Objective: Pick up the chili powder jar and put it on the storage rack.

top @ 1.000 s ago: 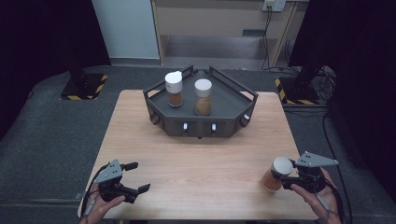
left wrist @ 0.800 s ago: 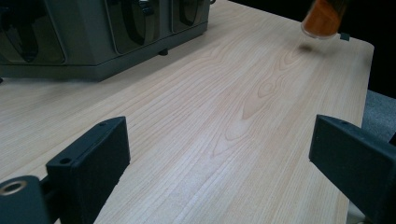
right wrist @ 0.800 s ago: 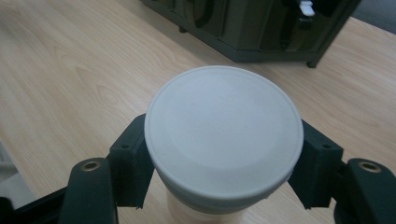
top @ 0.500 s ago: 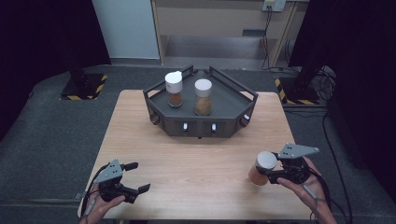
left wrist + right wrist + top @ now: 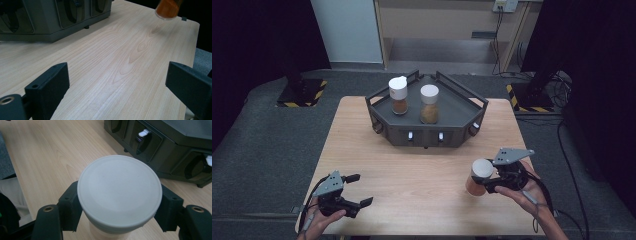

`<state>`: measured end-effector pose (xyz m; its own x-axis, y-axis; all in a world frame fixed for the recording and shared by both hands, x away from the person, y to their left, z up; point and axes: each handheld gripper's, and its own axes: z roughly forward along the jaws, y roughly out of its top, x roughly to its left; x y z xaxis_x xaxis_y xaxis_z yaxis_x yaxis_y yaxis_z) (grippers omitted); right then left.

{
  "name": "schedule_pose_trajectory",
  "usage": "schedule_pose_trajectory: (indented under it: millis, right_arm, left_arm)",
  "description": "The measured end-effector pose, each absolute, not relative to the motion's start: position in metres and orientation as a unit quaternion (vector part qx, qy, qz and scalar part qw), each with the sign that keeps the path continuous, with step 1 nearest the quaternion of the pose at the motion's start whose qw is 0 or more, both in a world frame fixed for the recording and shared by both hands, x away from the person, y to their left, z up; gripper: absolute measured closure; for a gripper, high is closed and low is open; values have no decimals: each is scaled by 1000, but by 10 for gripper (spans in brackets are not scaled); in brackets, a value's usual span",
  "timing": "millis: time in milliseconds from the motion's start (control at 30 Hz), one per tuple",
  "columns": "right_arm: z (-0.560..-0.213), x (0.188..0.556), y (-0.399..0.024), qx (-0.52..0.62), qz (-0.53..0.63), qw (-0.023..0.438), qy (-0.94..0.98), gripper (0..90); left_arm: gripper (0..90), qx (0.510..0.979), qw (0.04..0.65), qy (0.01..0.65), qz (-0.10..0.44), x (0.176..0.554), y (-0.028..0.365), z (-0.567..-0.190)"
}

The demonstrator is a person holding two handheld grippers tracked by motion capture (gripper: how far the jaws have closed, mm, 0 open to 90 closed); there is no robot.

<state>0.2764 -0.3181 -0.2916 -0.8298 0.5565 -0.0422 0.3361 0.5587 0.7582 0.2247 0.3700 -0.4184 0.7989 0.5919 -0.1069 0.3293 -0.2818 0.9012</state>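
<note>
Nearest the person, the left hand-held gripper [image 5: 353, 190] rests on the tabletop [image 5: 422, 175] with its jaws spread wide and nothing between them. The right hand-held gripper [image 5: 486, 180] clamps a white-lidded spice jar [image 5: 479, 177] of orange powder, held short of the dark tray [image 5: 428, 131]. On that tray stand two more white-capped jars [image 5: 398, 95].

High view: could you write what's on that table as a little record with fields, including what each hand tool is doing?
surface: wooden table
rack: dark angular tray at the far edge
in the tray: two white-capped spice jars, one left, one right
right gripper: shut on a third white-capped spice jar, near the table's right front
left gripper: open, holding nothing, at the left front
</note>
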Motion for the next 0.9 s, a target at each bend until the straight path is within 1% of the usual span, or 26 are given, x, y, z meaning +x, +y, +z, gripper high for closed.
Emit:
schedule_pose_trajectory:
  millis: [467,567,900]
  right_arm:
    - [-258,302,-292,261,383,141,875,339]
    - [-243,310,-285,261,379,146,876,339]
    - [-210,327,-274,271,380,152,872,339]
  left_arm:
    - [41,793,521,289,125,225,369,-418]
    - [41,795,520,288,125,225,369,-417]
    - [41,796,519,286,124,225,368,-417]
